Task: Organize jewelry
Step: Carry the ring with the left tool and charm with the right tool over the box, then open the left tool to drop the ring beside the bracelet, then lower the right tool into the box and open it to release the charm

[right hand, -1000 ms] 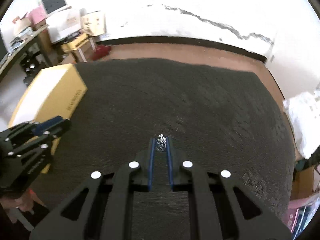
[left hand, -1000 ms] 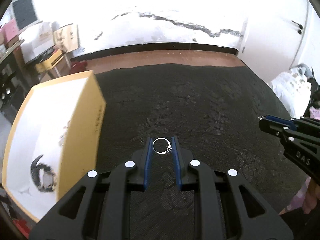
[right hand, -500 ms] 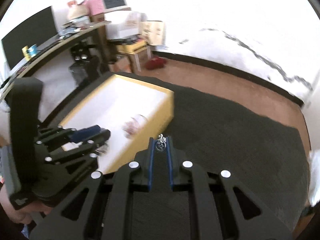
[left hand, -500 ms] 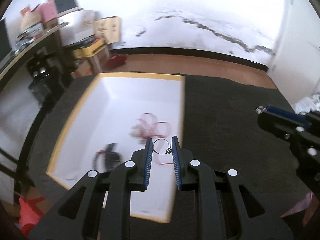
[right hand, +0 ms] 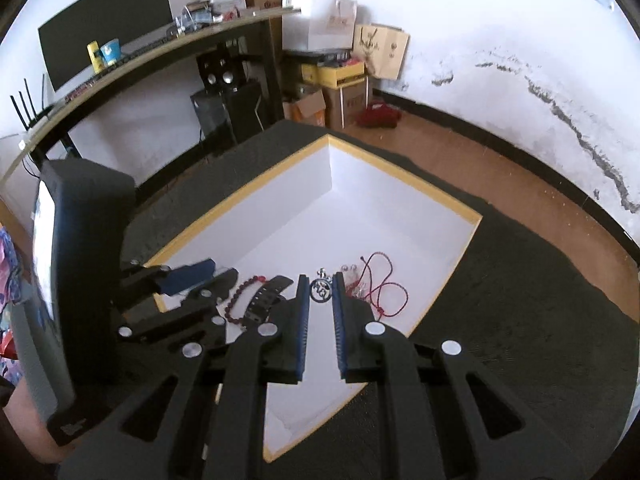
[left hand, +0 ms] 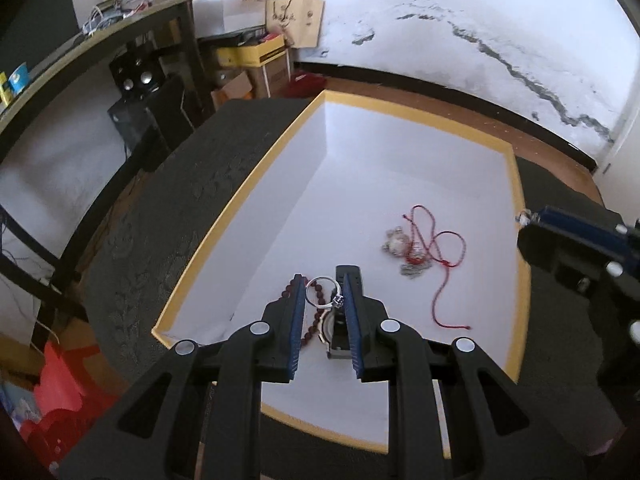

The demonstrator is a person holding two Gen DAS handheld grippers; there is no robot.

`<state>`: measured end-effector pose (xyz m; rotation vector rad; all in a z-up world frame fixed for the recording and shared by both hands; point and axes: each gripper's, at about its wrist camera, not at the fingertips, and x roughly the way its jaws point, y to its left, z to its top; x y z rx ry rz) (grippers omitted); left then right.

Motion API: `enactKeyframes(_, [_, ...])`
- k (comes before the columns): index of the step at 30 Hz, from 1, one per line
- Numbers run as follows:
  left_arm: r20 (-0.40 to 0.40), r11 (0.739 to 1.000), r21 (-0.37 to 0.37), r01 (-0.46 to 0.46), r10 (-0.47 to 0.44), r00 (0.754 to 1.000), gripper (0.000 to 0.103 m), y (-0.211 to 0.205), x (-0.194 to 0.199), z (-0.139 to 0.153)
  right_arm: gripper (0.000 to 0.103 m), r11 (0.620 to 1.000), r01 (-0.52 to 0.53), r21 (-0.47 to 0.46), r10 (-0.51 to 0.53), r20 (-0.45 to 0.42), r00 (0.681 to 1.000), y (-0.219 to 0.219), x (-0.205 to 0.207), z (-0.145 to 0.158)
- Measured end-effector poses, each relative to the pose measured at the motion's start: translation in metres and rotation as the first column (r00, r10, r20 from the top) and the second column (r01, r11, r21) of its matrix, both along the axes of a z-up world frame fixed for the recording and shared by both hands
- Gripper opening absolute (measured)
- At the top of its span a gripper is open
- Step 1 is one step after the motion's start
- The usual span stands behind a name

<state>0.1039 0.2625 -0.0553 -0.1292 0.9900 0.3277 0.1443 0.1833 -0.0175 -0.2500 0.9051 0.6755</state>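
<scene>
1. Both grippers have swung from the dark patterned desk cover [left hand: 168,216] to above the yellow-rimmed white box [left hand: 400,108].
2. Left gripper [left hand: 323,289]: its jaws pinch a thin silver ring with a small stone [left hand: 325,293], held over the box floor.
3. Right gripper [right hand: 320,289]: its jaws pinch a small round silver pendant [right hand: 320,290].
4. Beneath the left jaws lie a dark red bead bracelet [right hand: 242,296] and a black watch strap [right hand: 266,296]; a red cord necklace with silver charms [left hand: 424,248] lies to their right.
</scene>
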Motion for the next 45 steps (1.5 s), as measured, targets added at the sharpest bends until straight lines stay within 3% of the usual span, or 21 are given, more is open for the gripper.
enactKeyframes(10, [-0.053,0.999,-0.012,-0.031,0.03,0.998,0.02,0.01,0.013,-0.026,0.012,1.0,0.021,-0.013,-0.022,-0.053,0.998,0.0,0.016,-0.028])
enactKeyframes(38, [-0.084,0.999,-0.003,-0.054,0.053,0.995,0.021,0.023,0.019,-0.03,0.012,1.0,0.015,0.02,-0.014,-0.047,0.999,-0.002,0.018,-0.017])
enactKeyframes(39, [-0.088,0.999,-0.001,-0.05,0.05,0.995,0.023,0.023,0.018,-0.03,0.012,1.0,0.015,0.02,-0.014,-0.047,0.999,-0.003,0.018,-0.017])
enactKeyframes(41, [-0.085,0.999,-0.001,-0.048,0.047,0.995,0.044,0.023,0.017,-0.03,0.012,1.0,0.016,0.02,-0.015,-0.046,0.999,-0.002,0.018,-0.016])
enactKeyframes(42, [-0.079,0.999,-0.003,-0.054,0.054,0.995,0.068,0.024,0.016,-0.029,0.012,1.0,0.017,0.021,-0.016,-0.046,0.999,-0.003,0.019,-0.016])
enactKeyframes(43, [-0.07,0.998,-0.004,-0.06,0.059,0.996,0.076,0.024,0.014,-0.027,0.012,1.0,0.017,0.022,-0.016,-0.046,0.999,-0.003,0.019,-0.016])
enactKeyframes(45, [-0.062,0.998,-0.003,-0.06,0.06,0.996,0.076,0.024,0.013,-0.025,0.012,1.0,0.018,0.025,-0.017,-0.045,0.999,-0.004,0.018,-0.014])
